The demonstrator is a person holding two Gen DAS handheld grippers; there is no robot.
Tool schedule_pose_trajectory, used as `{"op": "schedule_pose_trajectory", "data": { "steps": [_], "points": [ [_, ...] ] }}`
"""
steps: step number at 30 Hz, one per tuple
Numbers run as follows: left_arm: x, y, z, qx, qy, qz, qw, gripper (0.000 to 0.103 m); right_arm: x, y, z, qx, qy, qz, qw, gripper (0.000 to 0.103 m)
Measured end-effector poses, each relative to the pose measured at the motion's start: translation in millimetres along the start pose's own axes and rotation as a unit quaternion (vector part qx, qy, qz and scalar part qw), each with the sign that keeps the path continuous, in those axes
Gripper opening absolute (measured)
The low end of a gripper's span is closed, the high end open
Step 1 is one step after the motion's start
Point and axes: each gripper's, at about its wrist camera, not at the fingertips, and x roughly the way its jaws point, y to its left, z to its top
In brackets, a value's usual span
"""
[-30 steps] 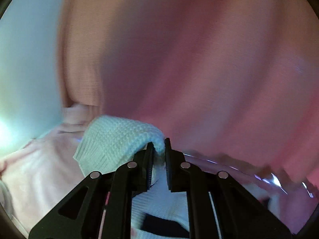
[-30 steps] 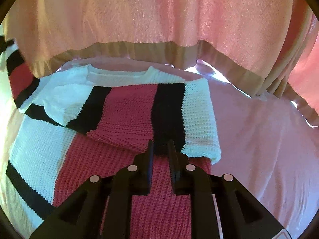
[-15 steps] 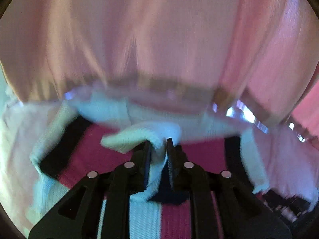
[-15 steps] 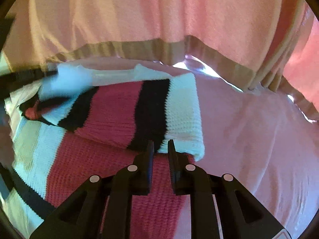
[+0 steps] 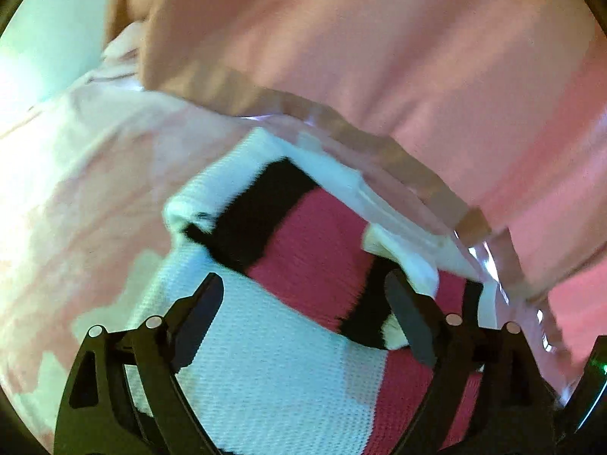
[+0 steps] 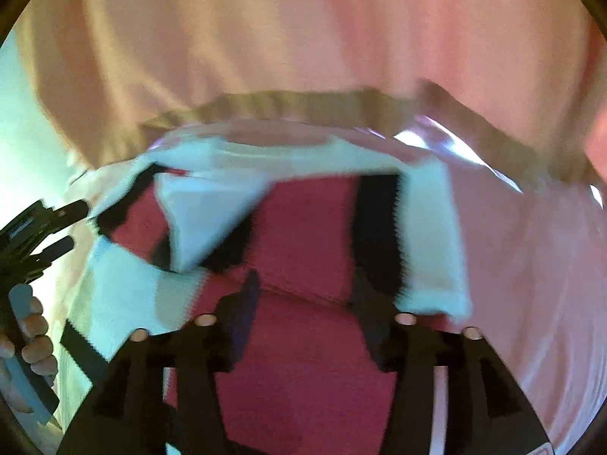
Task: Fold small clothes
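left wrist view: the left gripper (image 5: pixel 303 303) hovers with its jaws spread wide and nothing between them, just above a striped knit sweater (image 5: pixel 303 265) of red, black and white that lies on a pink bedsheet (image 5: pixel 95 189). a sleeve is folded across the sweater's body. a pink curtain (image 5: pixel 379 57) with a tan hem hangs close behind, its edge reaching the bed. right wrist view, blurred by motion: the right gripper (image 6: pixel 307 295) is likewise spread apart and empty, poised over the red middle of the sweater (image 6: pixel 303 235), whose right sleeve lies doubled over the front. at the far left edge, the other gripper (image 6: pixel 57 223) shows, held by a hand (image 6: pixel 30 333).
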Motion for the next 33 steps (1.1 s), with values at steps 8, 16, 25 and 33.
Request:
{"op": "schedule_pose_trajectory", "data": {
  "steps": [8,16,25,33],
  "points": [
    [10,61,18,-0.051,0.021,0.051,0.9972,0.085,88,113,54,-0.116,0.02,-0.064,0.991,0.065],
    [17,77,34,-0.049,0.019,0.023,0.9984,0.082,47,56,71,0.016,-0.04,-0.004,0.999,0.008],
    [69,92,27,-0.212,0.078,-0.046,0.9731,0.082,93,-45,3,0.19,0.049,0.057,0.979,0.031],
    [70,78,17,-0.264,0.122,-0.115,0.9498,0.082,97,-82,8,0.247,0.033,0.095,0.964,0.046]
  ]
}}
